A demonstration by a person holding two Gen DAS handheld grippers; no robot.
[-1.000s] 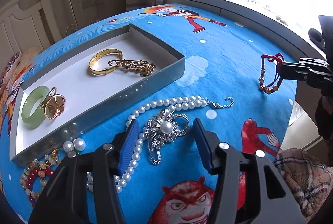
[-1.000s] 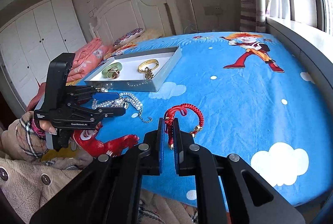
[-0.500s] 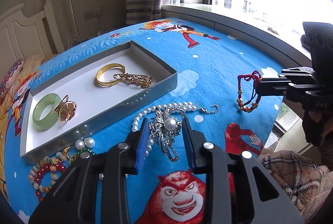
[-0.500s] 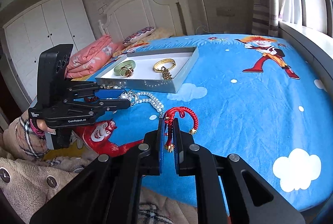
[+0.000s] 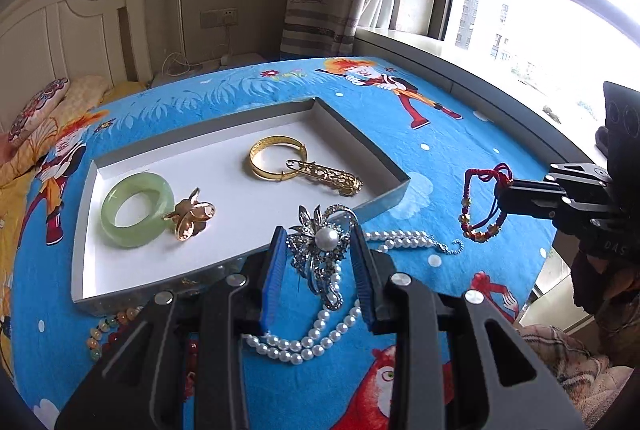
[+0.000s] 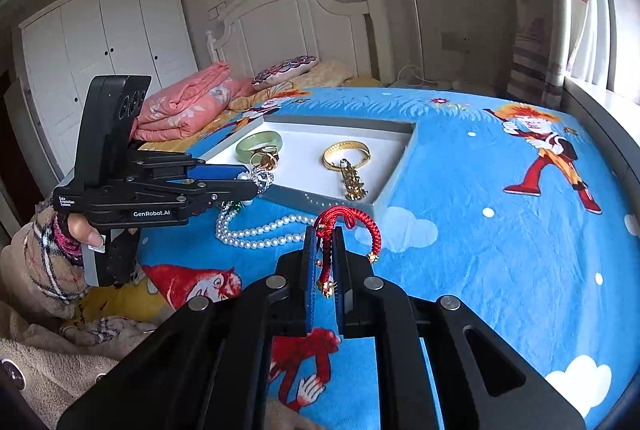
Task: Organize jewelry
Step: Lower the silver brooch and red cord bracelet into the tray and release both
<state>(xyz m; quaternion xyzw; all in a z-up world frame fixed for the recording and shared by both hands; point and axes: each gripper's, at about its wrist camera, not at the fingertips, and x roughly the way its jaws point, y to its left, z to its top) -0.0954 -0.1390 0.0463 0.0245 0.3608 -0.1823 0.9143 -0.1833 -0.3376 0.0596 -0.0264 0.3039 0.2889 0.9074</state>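
Jewelry's half sorted: left gripper [image 5: 320, 242] is squeezed onto a sparkly silver brooch [image 5: 322, 250] with a round pearl centre, lifted over the near wall of the shallow grey tray [image 5: 394, 170]. Right gripper [image 6: 325, 258] is pinched nearly closed on a braided red cord bracelet [image 6: 352, 226] with little gold beads, up off the blue cartoon blanket [image 6: 480, 270]. Pearl necklace [image 5: 320, 334] lies loose on the blanket beside the tray, smooth green bangle [image 5: 138, 208] and gold bangle [image 5: 276, 162] inside
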